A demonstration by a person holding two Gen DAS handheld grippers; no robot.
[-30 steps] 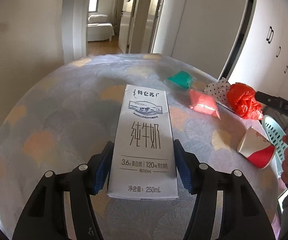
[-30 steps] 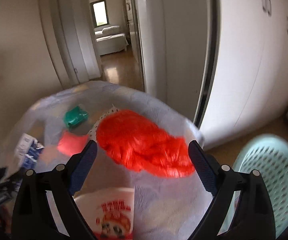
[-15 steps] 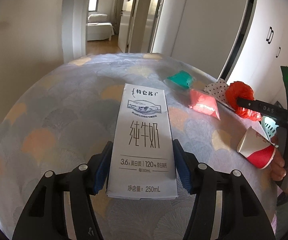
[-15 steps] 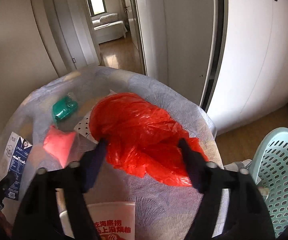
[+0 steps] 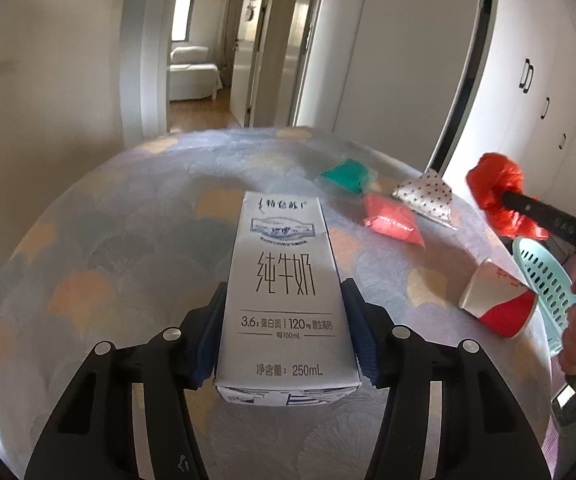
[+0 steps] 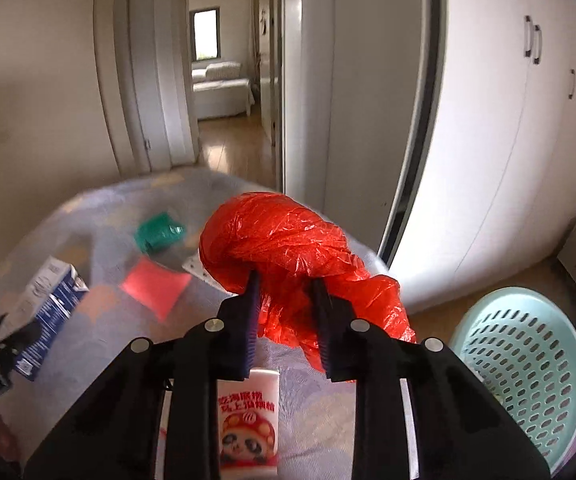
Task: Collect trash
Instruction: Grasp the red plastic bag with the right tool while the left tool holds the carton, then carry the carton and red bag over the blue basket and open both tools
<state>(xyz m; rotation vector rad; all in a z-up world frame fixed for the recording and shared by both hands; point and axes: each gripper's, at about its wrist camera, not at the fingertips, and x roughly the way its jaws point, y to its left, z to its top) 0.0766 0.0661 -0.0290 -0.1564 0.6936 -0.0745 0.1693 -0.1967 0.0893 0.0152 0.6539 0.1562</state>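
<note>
We are gripping a crumpled red bag (image 6: 288, 248) with the right gripper (image 6: 286, 300), whose jaws have just been closing on it; the bag is riding above the table (image 6: 320, 412), and the open mint basket (image 6: 524, 364), seemingly empty, is lying to its right, below table level. The left gripper (image 5: 286, 332) is pressing both sides of a milk carton (image 5: 286, 292), its long axis running straight away from the jaws.
</note>
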